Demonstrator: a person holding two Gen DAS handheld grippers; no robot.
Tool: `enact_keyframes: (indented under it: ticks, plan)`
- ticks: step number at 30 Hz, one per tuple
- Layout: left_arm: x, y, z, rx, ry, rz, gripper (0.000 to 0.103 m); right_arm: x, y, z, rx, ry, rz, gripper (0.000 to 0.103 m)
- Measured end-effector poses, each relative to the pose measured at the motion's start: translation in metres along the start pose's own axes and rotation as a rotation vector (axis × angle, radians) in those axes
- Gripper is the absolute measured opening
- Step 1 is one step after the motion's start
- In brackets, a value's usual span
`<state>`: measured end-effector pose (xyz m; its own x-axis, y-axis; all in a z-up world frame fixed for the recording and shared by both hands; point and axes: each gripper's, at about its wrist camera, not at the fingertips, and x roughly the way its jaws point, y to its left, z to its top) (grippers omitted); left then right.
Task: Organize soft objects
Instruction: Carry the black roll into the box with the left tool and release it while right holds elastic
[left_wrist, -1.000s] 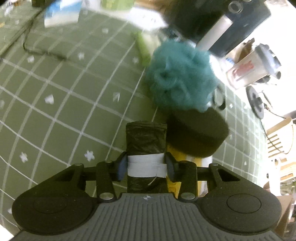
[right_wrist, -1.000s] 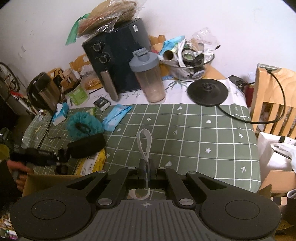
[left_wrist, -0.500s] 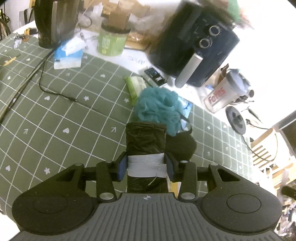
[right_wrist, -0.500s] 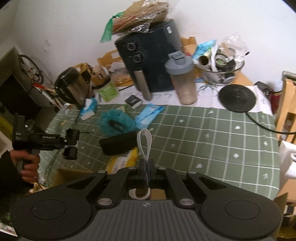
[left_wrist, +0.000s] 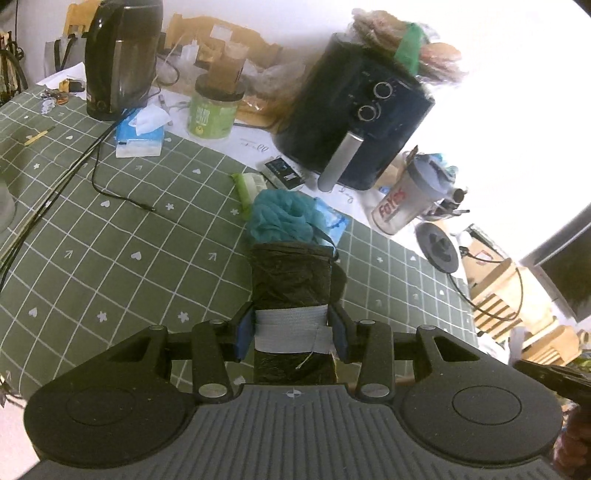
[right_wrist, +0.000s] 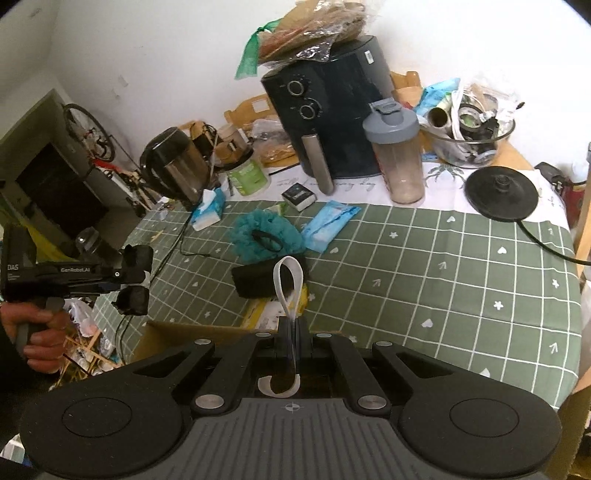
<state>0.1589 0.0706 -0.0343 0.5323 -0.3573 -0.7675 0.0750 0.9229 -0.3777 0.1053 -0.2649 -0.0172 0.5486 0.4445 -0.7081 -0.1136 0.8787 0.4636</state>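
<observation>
Nearest the left wrist camera, the left claw (left_wrist: 291, 334) is clenched on a roll of black plastic bags (left_wrist: 291, 280) with a pale grey band around it; both blue pads press on the band, and the roll hangs in the air above the green checked surface (left_wrist: 110, 240). In the right wrist view the same claw shows at the far left, carried by a hand (right_wrist: 35, 326) off the surface's edge, with the dark roll between its pads.

The right claw (right_wrist: 291, 334) is fully closed on a thin white elastic loop (right_wrist: 286, 284), which stands up from between the jaws.

Just below both claws sits the rim of a cardboard box (right_wrist: 192, 328) at the near edge of the surface, probably where the soft things are meant to go, though its inside is hidden, so I cannot tell what it already holds.

A little further out lies a black sponge (right_wrist: 258, 278) on top of a yellow packet (right_wrist: 266, 314), and just beyond it a teal bath pouf (right_wrist: 264, 236) with a blue wipes packet (right_wrist: 332, 223) beside it. Farther back stand a kettle (right_wrist: 173, 170), an air fryer (right_wrist: 328, 110) and a shaker bottle (right_wrist: 397, 151).

By my judgement 2 items are in hand and not yet set down, while the sponge and pouf still wait, so much of the sorting is left.
</observation>
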Motion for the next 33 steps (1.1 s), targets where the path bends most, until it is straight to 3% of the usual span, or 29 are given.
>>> enact_keyframes:
  ticks: [10, 23, 25, 28, 33]
  plan:
    - [-0.033, -0.022, -0.028, 0.005, -0.001, -0.029, 0.042, -0.004, 0.006, -0.012, -0.045, 0.007, 0.008, 0.004]
    - [-0.032, -0.06, -0.071, 0.076, 0.11, -0.163, 0.042, -0.014, 0.009, -0.025, -0.066, 0.009, 0.048, 0.004]
    - [-0.03, -0.07, -0.077, 0.118, 0.13, -0.153, 0.046, -0.016, 0.009, -0.026, -0.067, 0.007, 0.052, 0.004]
    - [-0.025, -0.079, -0.087, 0.163, 0.152, -0.109, 0.062, -0.017, 0.008, -0.027, -0.068, 0.007, 0.053, 0.004]
    - [-0.029, -0.09, -0.096, 0.202, 0.112, -0.01, 0.062, -0.021, 0.006, -0.033, -0.068, 0.014, 0.059, 0.004]
